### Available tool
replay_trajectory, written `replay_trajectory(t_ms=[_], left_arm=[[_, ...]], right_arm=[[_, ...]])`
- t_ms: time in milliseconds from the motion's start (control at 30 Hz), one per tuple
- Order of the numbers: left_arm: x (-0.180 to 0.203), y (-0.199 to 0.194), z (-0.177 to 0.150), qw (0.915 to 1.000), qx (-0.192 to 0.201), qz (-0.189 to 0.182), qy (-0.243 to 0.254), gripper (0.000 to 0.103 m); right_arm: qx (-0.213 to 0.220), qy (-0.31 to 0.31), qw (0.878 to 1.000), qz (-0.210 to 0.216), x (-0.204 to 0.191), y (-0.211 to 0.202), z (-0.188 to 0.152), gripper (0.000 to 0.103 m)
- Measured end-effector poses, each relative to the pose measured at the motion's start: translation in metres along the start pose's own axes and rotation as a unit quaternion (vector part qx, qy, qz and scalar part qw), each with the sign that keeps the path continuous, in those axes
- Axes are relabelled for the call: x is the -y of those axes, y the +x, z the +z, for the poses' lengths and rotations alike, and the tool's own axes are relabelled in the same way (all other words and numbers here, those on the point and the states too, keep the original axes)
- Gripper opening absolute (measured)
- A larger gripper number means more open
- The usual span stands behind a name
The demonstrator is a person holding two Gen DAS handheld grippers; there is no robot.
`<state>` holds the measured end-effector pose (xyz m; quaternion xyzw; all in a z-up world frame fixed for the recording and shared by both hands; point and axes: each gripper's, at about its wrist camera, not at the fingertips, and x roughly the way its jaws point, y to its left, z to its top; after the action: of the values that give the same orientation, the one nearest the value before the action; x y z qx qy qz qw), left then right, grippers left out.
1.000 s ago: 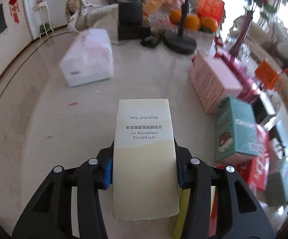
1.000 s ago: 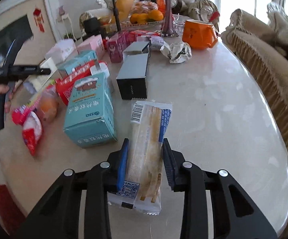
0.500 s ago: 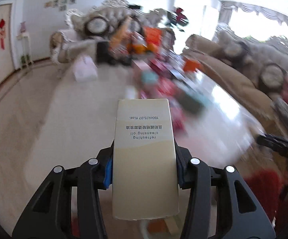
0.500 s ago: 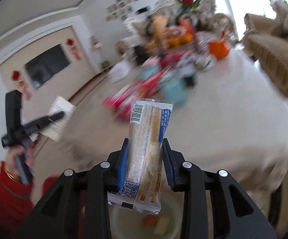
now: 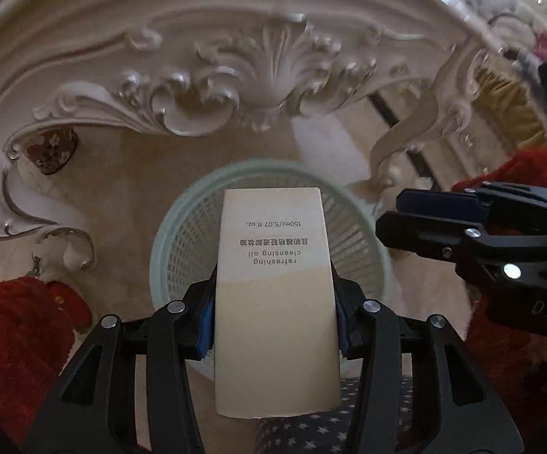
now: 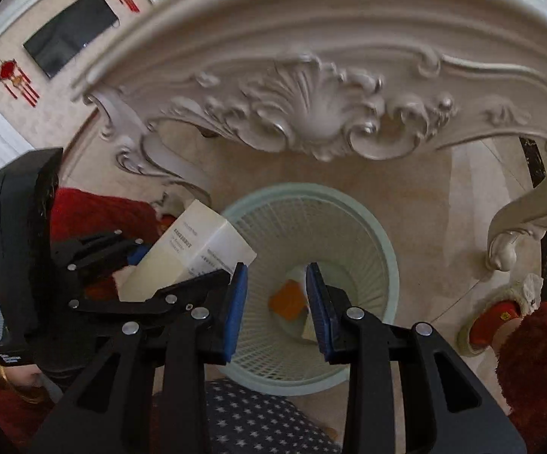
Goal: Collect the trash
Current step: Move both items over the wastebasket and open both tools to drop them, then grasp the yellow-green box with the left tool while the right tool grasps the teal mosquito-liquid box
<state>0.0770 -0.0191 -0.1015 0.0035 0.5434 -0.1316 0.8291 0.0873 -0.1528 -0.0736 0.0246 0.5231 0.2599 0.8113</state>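
Note:
A pale cleansing oil box [image 5: 273,265] sits between the pads of my left gripper [image 5: 273,302], directly above a pale green mesh basket [image 5: 167,234] on the floor. The left jaws are opening, with the pads still against the box's sides. In the right wrist view the same box [image 6: 186,253] and left gripper [image 6: 197,272] hang over the basket's left rim. My right gripper [image 6: 275,295] stands open with nothing between its blue pads, over the basket [image 6: 386,249]. An orange scrap [image 6: 288,299] and a pale piece lie at the basket's bottom. The right gripper [image 5: 405,215] also shows at the right of the left wrist view.
A carved white table apron [image 6: 311,121] overhangs the basket, with a curved table leg [image 6: 519,219] to the right. Red sleeves [image 5: 16,333] sit at both sides, and dark star-patterned cloth [image 6: 258,416] just below the basket. A red slipper [image 6: 492,317] lies at right.
Both grippers swung down from the tabletop to the basket beneath the table's edge. The snack wrapper that was in the right gripper is no longer between its pads. The left still has the box.

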Motion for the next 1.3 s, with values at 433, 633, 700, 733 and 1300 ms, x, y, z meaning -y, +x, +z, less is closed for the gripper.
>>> replay_trajectory(t_ms=[433,633,700,733,1300], left_arm=[[-0.021,-0.006,-0.004,0.9976,0.032,0.015,-0.060,0.094],[-0.043,-0.104,0.034,0.9859,0.149,0.025,-0.072,0.094],[-0.059,-0.135,0.069,0.9804,0.181,0.039,-0.068,0.094],[-0.068,-0.147,0.089,0.9781,0.194,0.037,-0.065,0.094],[-0.159,-0.085,0.350,0.9932,0.091,0.035,-0.063,0.094]], right_arm=[[0.047,0.046,0.997,-0.035,0.027,-0.023,-0.011,0.070],[0.168,0.006,0.985,-0.035,0.022,-0.107,0.039,0.070],[0.193,-0.007,0.980,-0.044,0.025,-0.124,0.066,0.070],[0.205,-0.016,0.977,-0.055,0.027,-0.130,0.082,0.070],[0.169,-0.064,0.980,-0.081,0.060,-0.093,0.235,0.070]])
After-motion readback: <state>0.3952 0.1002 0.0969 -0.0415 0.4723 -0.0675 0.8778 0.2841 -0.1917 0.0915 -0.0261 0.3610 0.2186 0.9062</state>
